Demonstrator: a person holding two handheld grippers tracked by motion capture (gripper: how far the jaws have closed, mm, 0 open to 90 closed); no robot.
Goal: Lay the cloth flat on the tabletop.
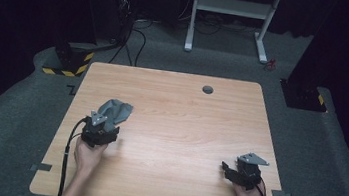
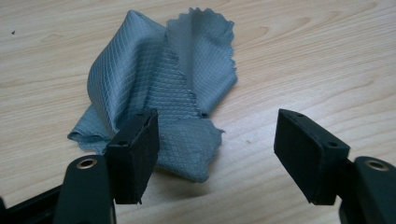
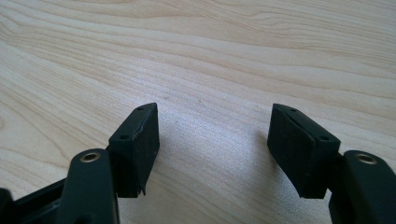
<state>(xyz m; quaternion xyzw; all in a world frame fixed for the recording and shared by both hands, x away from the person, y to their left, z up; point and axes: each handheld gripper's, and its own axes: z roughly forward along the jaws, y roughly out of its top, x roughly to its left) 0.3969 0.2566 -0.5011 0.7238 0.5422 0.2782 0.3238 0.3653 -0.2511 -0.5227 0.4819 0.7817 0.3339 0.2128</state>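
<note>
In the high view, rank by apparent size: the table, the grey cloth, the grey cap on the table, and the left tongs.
1. Table, largest.
2. Grey cloth and left tongs look alike, and the tongs overlap the cloth; unranked.
3. Grey cap, smallest.

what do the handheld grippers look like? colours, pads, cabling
Both the left gripper and the right gripper are black, each topped by a grey three-cornered plate. Two black jaws end in blocky ribbed pads, with brass-ringed holes in the arms behind. A black cable trails from each. Forearms are bare, no sleeves.
</note>
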